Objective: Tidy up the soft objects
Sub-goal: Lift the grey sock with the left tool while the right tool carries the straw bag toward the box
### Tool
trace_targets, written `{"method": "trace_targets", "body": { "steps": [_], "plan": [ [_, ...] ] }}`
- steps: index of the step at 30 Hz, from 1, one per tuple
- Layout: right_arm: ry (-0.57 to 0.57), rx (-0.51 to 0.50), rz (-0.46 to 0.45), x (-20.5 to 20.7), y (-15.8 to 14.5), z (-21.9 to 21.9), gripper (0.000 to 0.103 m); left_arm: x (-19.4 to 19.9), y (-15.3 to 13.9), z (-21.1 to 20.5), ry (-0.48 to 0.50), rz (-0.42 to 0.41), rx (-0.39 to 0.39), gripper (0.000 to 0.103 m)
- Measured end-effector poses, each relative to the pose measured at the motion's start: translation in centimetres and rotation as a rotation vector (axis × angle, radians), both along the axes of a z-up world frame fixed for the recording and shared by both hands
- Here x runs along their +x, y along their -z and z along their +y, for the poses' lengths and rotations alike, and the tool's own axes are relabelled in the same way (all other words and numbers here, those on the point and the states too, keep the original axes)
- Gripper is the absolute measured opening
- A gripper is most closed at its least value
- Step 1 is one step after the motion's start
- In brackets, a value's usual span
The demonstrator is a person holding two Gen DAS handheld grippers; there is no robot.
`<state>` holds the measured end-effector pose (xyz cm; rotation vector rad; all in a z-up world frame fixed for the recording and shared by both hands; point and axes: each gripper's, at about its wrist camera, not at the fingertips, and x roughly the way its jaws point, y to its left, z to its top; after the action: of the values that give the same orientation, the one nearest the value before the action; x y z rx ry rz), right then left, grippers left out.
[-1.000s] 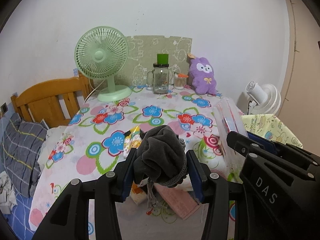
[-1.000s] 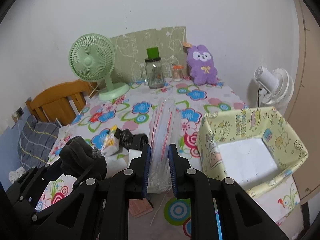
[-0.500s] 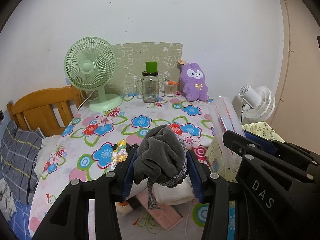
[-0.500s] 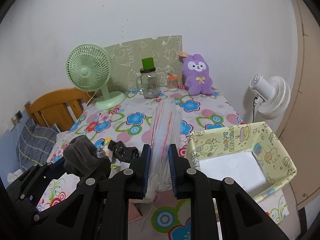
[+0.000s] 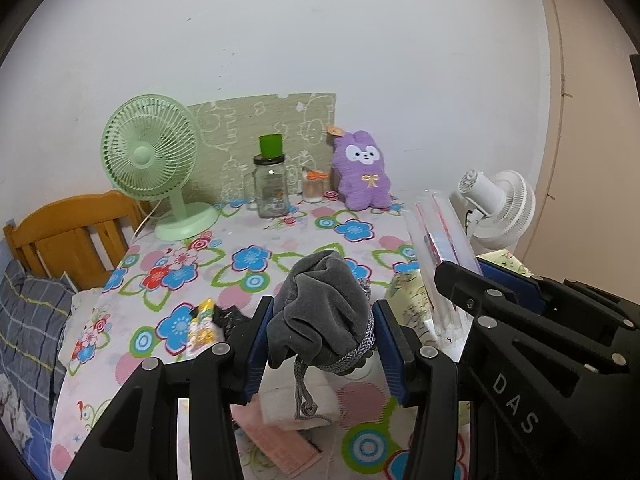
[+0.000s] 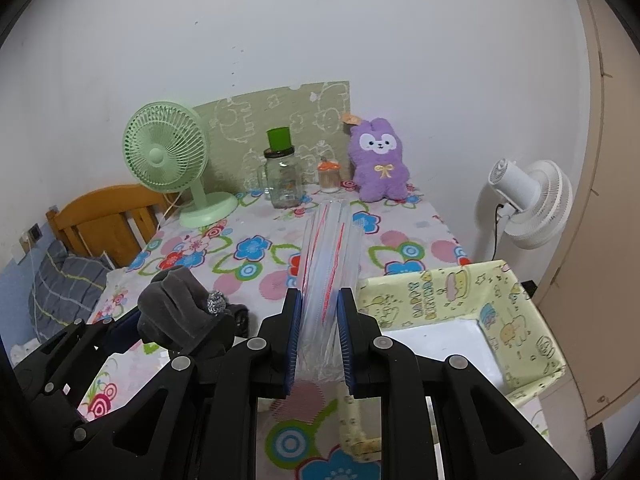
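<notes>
The left gripper (image 5: 322,342) had its jaws pinching a grey drawstring pouch (image 5: 320,320), held clear above the table (image 5: 248,236) with its cord dangling, probably so the soft cloth would not drag over the packets lying near. The right gripper (image 6: 319,338) had its jaws pressed on a clear plastic bag (image 6: 328,248) with red stripes, which stood upright and pointed far. Both were raised just left of the yellow paper box (image 6: 520,320) at the near right, likely the place meant for them.
</notes>
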<state>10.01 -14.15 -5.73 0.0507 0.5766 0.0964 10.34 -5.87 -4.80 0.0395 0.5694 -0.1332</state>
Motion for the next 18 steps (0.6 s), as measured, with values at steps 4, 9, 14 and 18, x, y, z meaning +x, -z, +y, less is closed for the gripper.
{"method": "trace_targets", "body": {
  "steps": [4, 9, 14, 18],
  "plan": [
    [0.010, -0.007, -0.007, 0.1, -0.2, -1.0, 0.021, 0.2, -0.2, -1.2, 0.017, -0.007, 0.007, 0.050],
    [0.025, -0.011, -0.009, 0.3, -0.3, -2.3, 0.021, 0.7, -0.2, -2.6, 0.041, -0.003, 0.012, 0.050],
    [0.048, -0.016, -0.012, 0.4, -0.4, -3.8, 0.021, 1.2, -0.2, -4.3, 0.073, -0.009, 0.022, 0.050],
    [0.074, -0.030, -0.018, 0.5, -0.4, -5.1, 0.021, 1.6, 0.0, -5.8, 0.104, -0.008, 0.029, 0.050]
  ]
}}
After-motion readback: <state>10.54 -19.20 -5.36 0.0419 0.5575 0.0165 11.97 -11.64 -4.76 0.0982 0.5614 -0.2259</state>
